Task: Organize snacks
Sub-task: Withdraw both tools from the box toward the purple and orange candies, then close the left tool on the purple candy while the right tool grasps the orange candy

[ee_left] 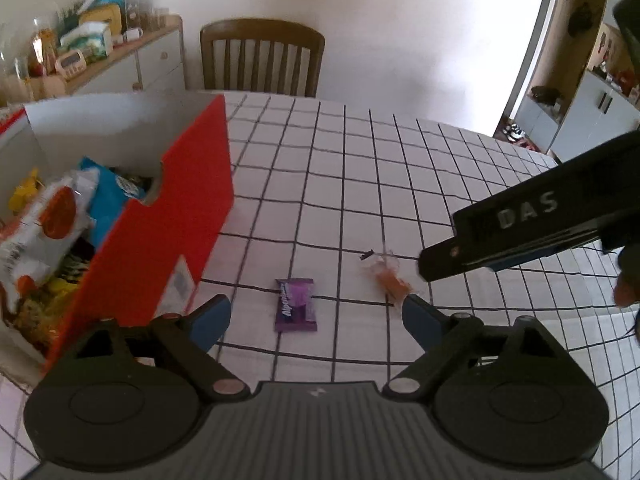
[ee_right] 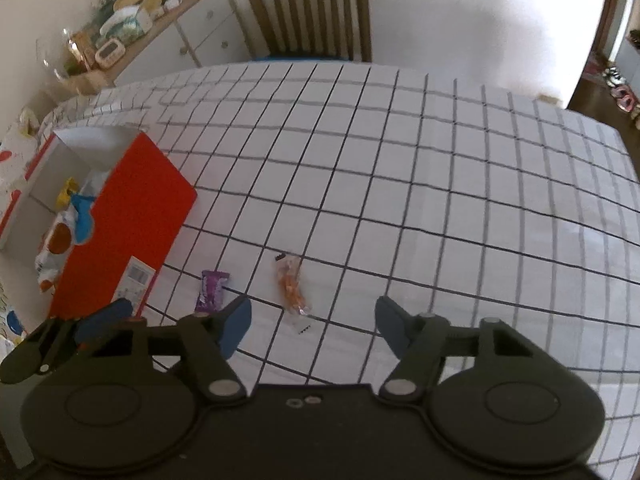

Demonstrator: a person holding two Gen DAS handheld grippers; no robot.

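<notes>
A red box (ee_left: 160,232) with white inside walls stands at the left of the checked table and holds several snack packs (ee_left: 60,216). A purple candy pack (ee_left: 295,305) lies flat on the cloth between the open fingers of my left gripper (ee_left: 316,320), just ahead of them. An orange clear-wrapped snack (ee_left: 390,280) lies to its right, near my left gripper's right fingertip. My right gripper (ee_right: 314,326) is open and empty above the table, with the orange snack (ee_right: 291,286) just ahead of it and the purple pack (ee_right: 211,290) by its left finger. The red box (ee_right: 124,240) is at its left.
A wooden chair (ee_left: 262,58) stands at the table's far edge. A sideboard (ee_left: 120,60) crowded with jars and boxes is at the back left. The right gripper's body (ee_left: 540,228) reaches in over the table from the right in the left wrist view. The checked tablecloth (ee_right: 440,200) stretches right.
</notes>
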